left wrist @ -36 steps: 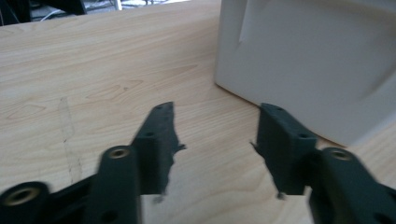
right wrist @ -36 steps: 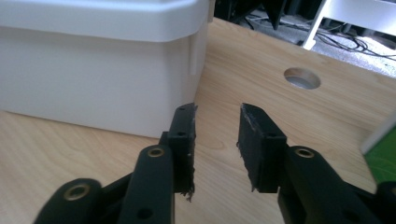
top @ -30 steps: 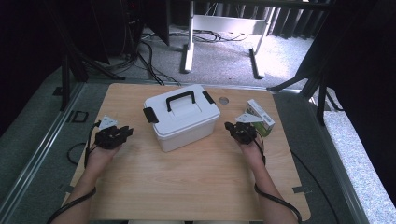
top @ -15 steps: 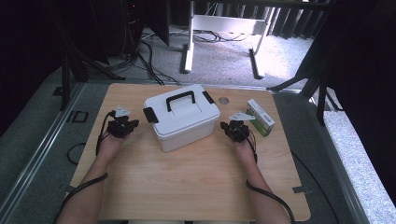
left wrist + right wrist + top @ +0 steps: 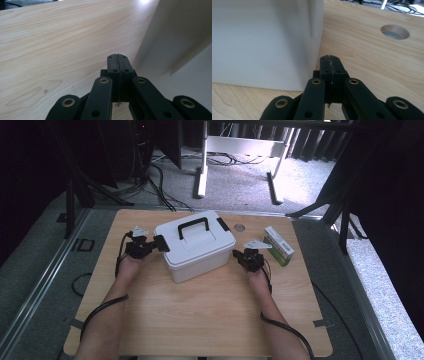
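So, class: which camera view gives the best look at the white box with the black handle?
The high view: it shows the whole white box, with lid, black handle and side latches, between the two grippers. The left gripper view catches just a blurred white wall, and the right gripper view one plain side and corner.

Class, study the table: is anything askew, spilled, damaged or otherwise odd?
Only one thing stands out: the white lidded box sits turned at an angle to the table edges. Nothing is spilled or visibly broken. The small green-and-white carton lies flat near the right edge. Both grippers, left and right, flank the box with jaws shut.
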`<state>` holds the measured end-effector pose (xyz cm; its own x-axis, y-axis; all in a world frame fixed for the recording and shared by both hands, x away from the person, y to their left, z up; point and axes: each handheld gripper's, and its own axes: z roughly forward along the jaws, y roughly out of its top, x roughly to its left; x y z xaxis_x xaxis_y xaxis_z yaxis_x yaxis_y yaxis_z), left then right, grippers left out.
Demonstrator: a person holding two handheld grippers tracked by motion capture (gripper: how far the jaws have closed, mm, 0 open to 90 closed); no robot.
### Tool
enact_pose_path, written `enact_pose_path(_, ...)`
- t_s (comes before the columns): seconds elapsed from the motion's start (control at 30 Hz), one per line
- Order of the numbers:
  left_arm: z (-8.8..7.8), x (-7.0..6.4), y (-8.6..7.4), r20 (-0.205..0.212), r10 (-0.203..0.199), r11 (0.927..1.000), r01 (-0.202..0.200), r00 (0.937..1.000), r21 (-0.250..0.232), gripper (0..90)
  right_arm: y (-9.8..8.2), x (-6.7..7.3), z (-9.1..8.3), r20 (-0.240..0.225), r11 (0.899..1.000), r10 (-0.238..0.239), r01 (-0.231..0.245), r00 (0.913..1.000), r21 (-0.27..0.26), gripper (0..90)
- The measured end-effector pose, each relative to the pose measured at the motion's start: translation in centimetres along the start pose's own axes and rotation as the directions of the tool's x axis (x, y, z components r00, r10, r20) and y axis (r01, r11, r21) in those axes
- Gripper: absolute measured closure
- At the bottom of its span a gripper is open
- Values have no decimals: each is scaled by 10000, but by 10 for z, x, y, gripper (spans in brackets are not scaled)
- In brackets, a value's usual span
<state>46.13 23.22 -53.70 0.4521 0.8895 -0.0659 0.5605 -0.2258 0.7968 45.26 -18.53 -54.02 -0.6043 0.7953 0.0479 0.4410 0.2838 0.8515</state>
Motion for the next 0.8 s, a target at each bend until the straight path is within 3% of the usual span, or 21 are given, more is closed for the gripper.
enact_pose_path(0.1,4,-3,1,89,180,9998,-181,9998,79,900,-1,2,3,-99,10000,-11,11,10000,26,899)
enact_pose_path(0.23,5,-4,0,143,-50,10000,49,9999,65,900,-1,6,6,-279,10000,-70,71,9996,59,899)
enact_pose_path(0.37,5,-7,-1,82,111,9999,-112,9999,117,900,-2,6,5,-319,10000,-23,23,9995,15,899)
enact_pose_path(0.8,1,-11,-2,210,-236,9997,236,9995,-3,900,-9,13,-4,-484,10000,2,-6,9988,-84,900)
